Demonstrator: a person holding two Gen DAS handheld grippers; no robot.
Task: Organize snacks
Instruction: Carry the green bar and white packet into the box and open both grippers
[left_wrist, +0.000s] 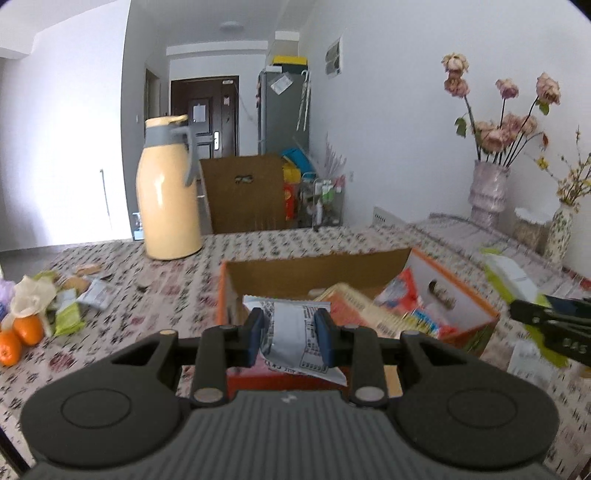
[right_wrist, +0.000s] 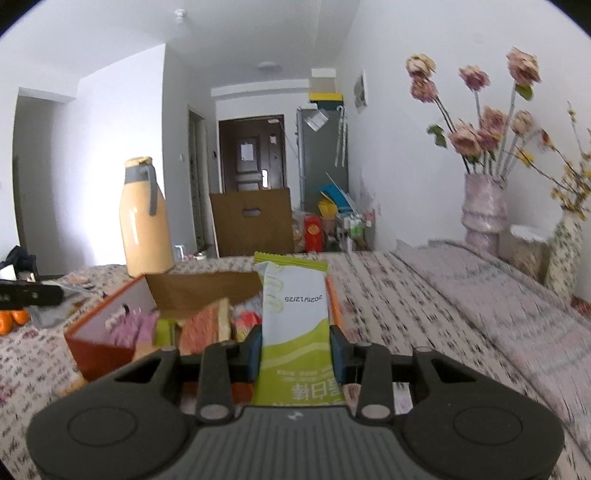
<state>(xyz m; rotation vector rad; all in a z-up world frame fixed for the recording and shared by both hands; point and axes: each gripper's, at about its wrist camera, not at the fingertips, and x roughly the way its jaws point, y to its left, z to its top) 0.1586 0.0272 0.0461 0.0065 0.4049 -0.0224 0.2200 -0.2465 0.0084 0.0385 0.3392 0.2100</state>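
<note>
My left gripper (left_wrist: 289, 338) is shut on a grey-white snack packet (left_wrist: 295, 332) and holds it above the near edge of an orange cardboard box (left_wrist: 458, 291) that holds several snack packs. My right gripper (right_wrist: 296, 350) is shut on a green and white snack bar (right_wrist: 293, 317) held upright over the right side of the same box (right_wrist: 99, 347). The right gripper also shows at the right edge of the left wrist view (left_wrist: 554, 325). Loose snack packets (left_wrist: 74, 299) lie on the table at the left.
A yellow thermos jug (left_wrist: 166, 192) stands at the table's far left. Oranges (left_wrist: 22, 336) lie by the loose snacks. Vases with dried flowers (left_wrist: 487, 192) stand at the right against the wall. The patterned tablecloth (left_wrist: 166, 302) covers the table.
</note>
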